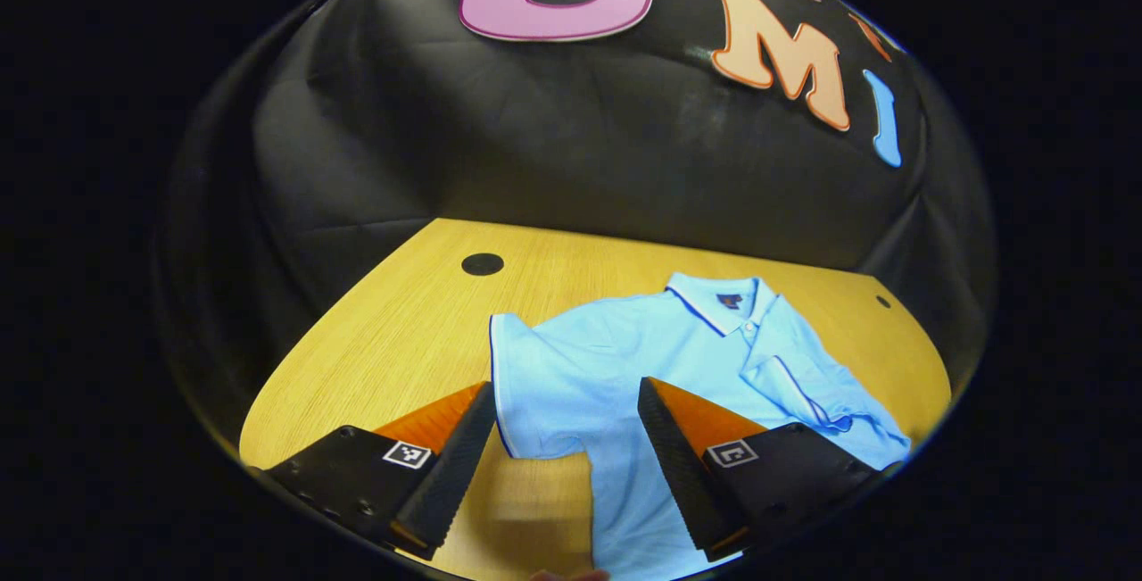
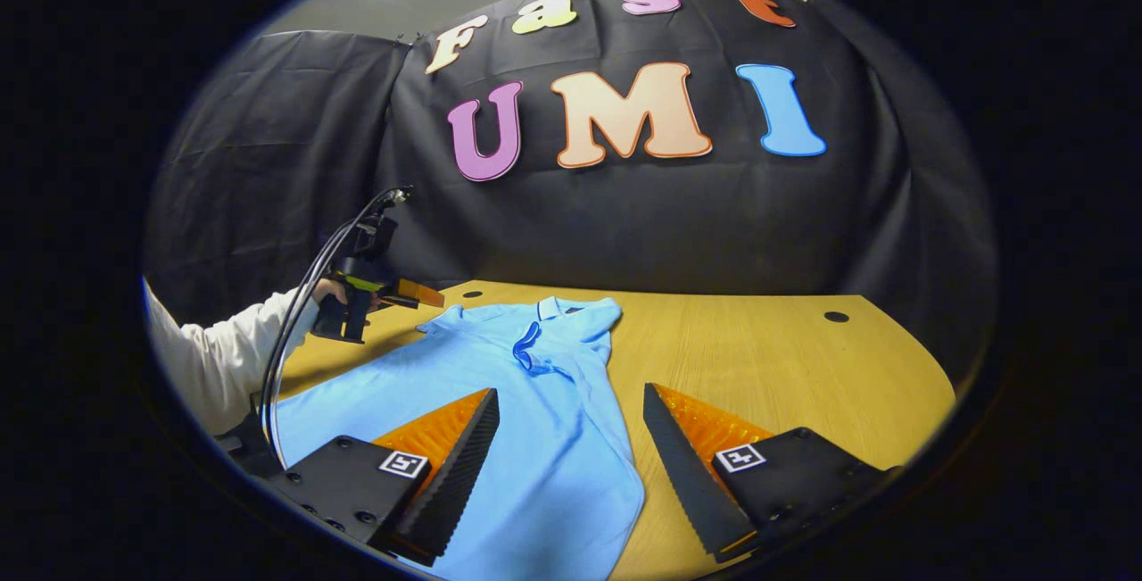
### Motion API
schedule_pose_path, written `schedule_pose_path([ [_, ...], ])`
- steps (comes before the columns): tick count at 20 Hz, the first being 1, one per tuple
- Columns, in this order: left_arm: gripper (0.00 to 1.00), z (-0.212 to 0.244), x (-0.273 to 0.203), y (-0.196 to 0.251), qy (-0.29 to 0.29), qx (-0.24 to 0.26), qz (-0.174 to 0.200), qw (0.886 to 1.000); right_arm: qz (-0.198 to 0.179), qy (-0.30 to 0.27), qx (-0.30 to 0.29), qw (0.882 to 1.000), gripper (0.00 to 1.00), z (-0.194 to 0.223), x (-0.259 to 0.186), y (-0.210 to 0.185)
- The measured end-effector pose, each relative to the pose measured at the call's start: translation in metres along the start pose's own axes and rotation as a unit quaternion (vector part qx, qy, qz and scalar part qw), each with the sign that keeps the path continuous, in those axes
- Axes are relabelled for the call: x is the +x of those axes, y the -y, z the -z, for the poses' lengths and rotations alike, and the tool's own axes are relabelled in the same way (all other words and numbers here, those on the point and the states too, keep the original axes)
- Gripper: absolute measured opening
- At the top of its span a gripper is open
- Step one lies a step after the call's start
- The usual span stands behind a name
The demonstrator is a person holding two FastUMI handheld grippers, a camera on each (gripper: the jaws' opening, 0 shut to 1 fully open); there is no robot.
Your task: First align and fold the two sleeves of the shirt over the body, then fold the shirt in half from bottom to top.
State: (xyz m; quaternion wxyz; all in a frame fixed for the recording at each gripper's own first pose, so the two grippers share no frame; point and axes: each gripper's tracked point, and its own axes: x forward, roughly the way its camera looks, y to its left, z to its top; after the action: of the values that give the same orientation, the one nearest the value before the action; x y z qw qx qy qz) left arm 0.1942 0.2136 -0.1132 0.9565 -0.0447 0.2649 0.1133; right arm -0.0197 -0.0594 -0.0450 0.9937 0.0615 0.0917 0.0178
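Observation:
A light blue polo shirt [image 1: 616, 367] lies flat on the wooden table [image 1: 401, 340], collar toward the wall. One sleeve [image 1: 513, 385] is spread out flat; the other sleeve [image 1: 794, 380] is folded over the body. My left gripper [image 1: 566, 402] hovers open above the spread sleeve and the shirt's side. In the right gripper view the shirt [image 2: 535, 411] has the folded sleeve [image 2: 531, 349] lying on the chest. My right gripper [image 2: 571, 407] is open over the shirt's edge. The left gripper [image 2: 393, 295] appears farther off, held by a hand in a white sleeve [image 2: 223, 349].
The table has round dark holes [image 1: 483, 264] [image 2: 836, 317] near its back corners. The black cloth wall [image 2: 624, 224] stands right behind the table. Bare wood [image 2: 785, 358] stretches to the right of the shirt.

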Motion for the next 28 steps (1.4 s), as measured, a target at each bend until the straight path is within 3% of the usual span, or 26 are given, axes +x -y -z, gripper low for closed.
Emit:
schedule_pose_path([
  [6, 0.95, 0.017, 0.024, -0.017, -0.037, 0.013, -0.034, 0.999, 0.045, 0.001, -0.008, 0.999, 1.0, 0.008, -0.01, 0.034],
  [12, 0.95, 0.023, 0.028, -0.014, -0.048, 0.013, -0.032, 0.998, 0.061, -0.004, 0.004, 0.998, 1.0, 0.014, -0.008, 0.047],
  [14, 0.9, 0.024, 0.028, -0.013, -0.049, 0.015, -0.03, 0.998, 0.062, -0.007, 0.008, 0.998, 1.0, 0.016, -0.008, 0.049],
  [15, 0.85, 0.023, 0.029, -0.012, -0.048, 0.016, -0.027, 0.998, 0.062, -0.009, 0.011, 0.998, 1.0, 0.017, -0.007, 0.049],
  [17, 0.62, 0.024, 0.03, -0.006, -0.05, 0.016, -0.018, 0.998, 0.063, -0.011, 0.017, 0.998, 1.0, 0.02, -0.007, 0.051],
  [18, 0.57, 0.023, 0.03, -0.001, -0.05, 0.017, -0.01, 0.999, 0.066, -0.012, 0.02, 0.998, 1.0, 0.02, -0.007, 0.054],
  [21, 0.14, 0.023, 0.03, 0.009, -0.052, 0.015, 0.008, 0.999, 0.073, -0.012, 0.029, 0.997, 1.0, 0.021, -0.008, 0.063],
  [23, 0.02, 0.022, 0.029, 0.009, -0.051, 0.015, 0.009, 0.999, 0.075, -0.012, 0.03, 0.997, 1.0, 0.021, -0.011, 0.064],
  [28, 0.0, 0.003, 0.018, 0.019, -0.036, 0.028, 0.014, 0.999, 0.073, -0.003, 0.029, 0.997, 1.0, 0.014, -0.013, 0.064],
])
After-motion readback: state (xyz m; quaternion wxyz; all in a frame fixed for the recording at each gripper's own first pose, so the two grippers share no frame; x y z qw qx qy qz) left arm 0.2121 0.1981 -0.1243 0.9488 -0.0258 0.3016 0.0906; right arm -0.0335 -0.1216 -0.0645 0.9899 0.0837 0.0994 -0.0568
